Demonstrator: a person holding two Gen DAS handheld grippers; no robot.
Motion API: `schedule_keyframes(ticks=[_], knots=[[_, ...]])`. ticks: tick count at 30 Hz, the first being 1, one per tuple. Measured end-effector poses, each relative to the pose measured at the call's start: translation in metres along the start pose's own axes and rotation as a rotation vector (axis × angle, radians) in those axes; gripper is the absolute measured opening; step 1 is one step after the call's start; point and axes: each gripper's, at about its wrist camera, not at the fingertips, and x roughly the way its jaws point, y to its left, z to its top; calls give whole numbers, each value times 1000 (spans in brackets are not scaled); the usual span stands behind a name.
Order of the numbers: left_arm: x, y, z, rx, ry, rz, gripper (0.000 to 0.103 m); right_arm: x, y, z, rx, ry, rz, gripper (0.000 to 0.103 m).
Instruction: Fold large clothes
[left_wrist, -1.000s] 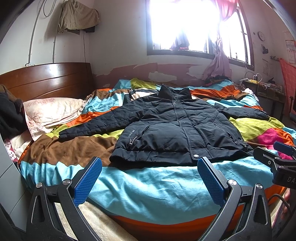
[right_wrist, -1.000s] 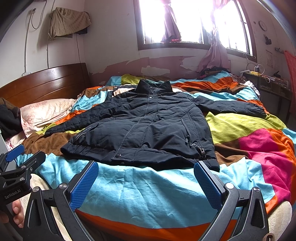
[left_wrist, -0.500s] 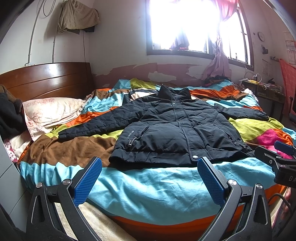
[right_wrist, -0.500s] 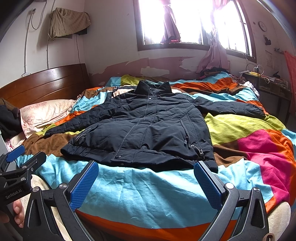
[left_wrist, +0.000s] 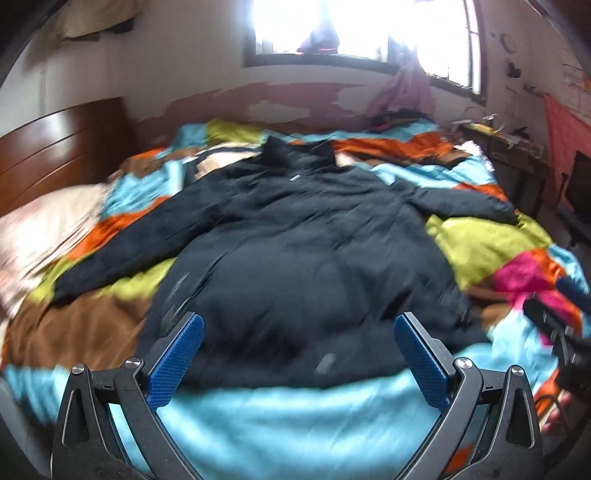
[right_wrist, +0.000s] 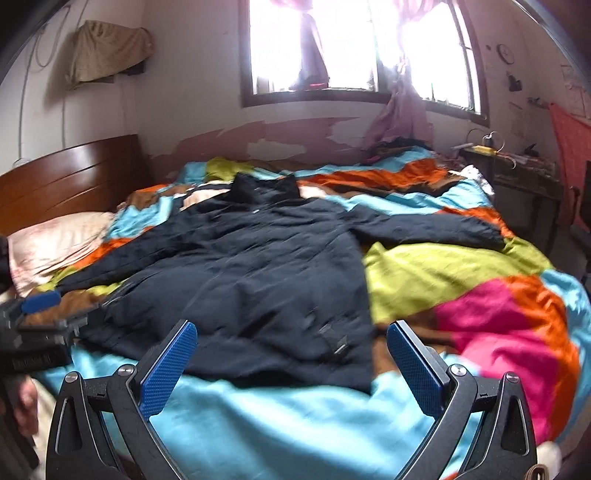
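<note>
A large dark navy padded jacket (left_wrist: 295, 251) lies flat on the bed, collar far, hem toward me, both sleeves spread out. It also shows in the right wrist view (right_wrist: 251, 273). My left gripper (left_wrist: 297, 360) is open and empty, just above the hem's middle. My right gripper (right_wrist: 291, 365) is open and empty, over the hem's right corner. The right gripper shows at the right edge of the left wrist view (left_wrist: 561, 314); the left gripper shows at the left edge of the right wrist view (right_wrist: 37, 325).
The bed has a bright patchwork quilt (right_wrist: 461, 280) with a turquoise band at the near edge. A pink pillow (right_wrist: 55, 247) and wooden headboard (right_wrist: 70, 177) are at the left. A cluttered side table (right_wrist: 517, 166) stands far right under the window.
Both grippers have moved forward toward the jacket's hem; the jacket now looks larger and both views are motion-blurred. The jacket itself has not moved.
</note>
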Motion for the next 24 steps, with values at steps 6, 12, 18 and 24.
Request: schedule_keyframes(ticks=[6, 12, 18, 24], knots=[[111, -49, 85, 71, -12, -51, 101, 59, -73, 31, 44, 54, -29, 103], [270, -95, 149, 70, 80, -150, 101, 136, -147, 49, 103, 85, -103, 103], [373, -128, 177, 58, 121, -152, 101, 195, -228, 58, 239, 97, -151, 103], [438, -129, 157, 73, 202, -121, 102, 237, -291, 65, 360, 91, -165, 103]])
